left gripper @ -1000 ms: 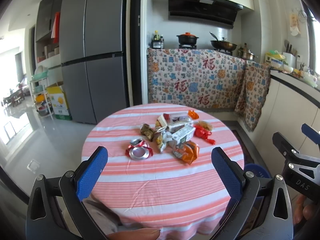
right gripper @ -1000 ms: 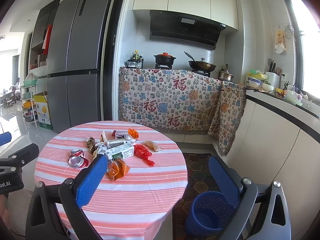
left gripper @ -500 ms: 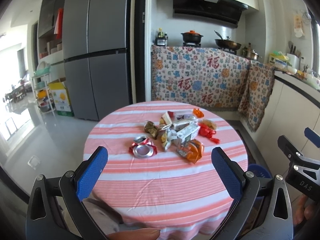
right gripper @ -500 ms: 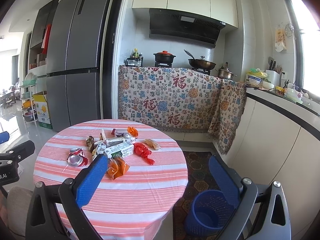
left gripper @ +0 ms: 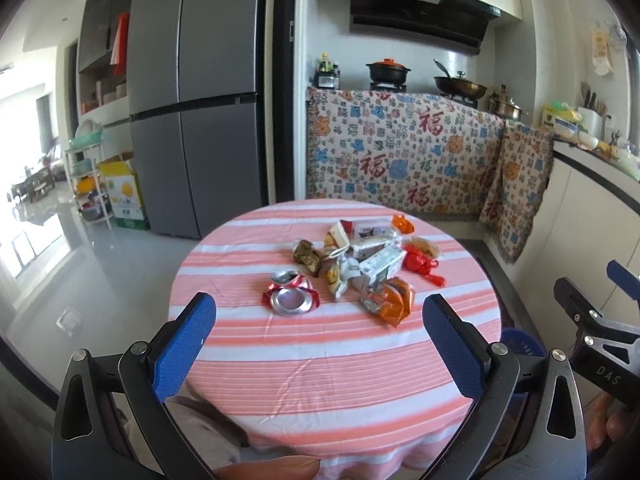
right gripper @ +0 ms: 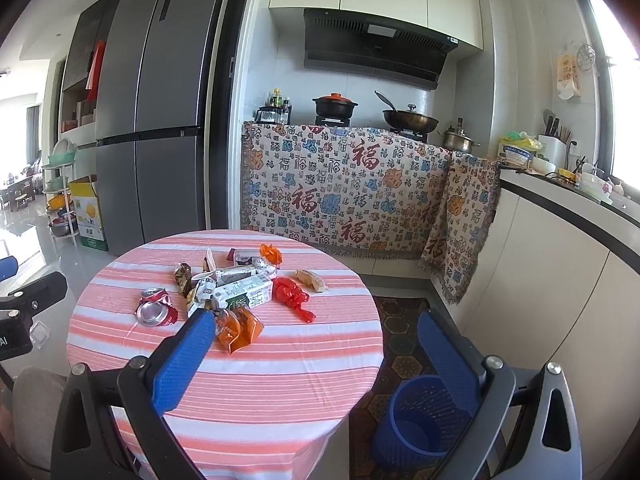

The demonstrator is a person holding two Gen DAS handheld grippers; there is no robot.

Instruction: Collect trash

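Approach stage: no trash collected yet.
Both views have drawn nearer the desk (left gripper: pixel 336 360); left claw (left gripper: pixel 320 344) and right claw (right gripper: pixel 316 360) spread, empty; trash (left gripper: pixel 352 268) heaped mid-desk, basket (right gripper: pixel 416 420) beside on floor.

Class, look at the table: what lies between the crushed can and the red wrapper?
In both wrist views, between the crushed can and the red wrapper sits the main heap: a green-and-white carton and crumpled wrappers, all on the striped tablecloth.
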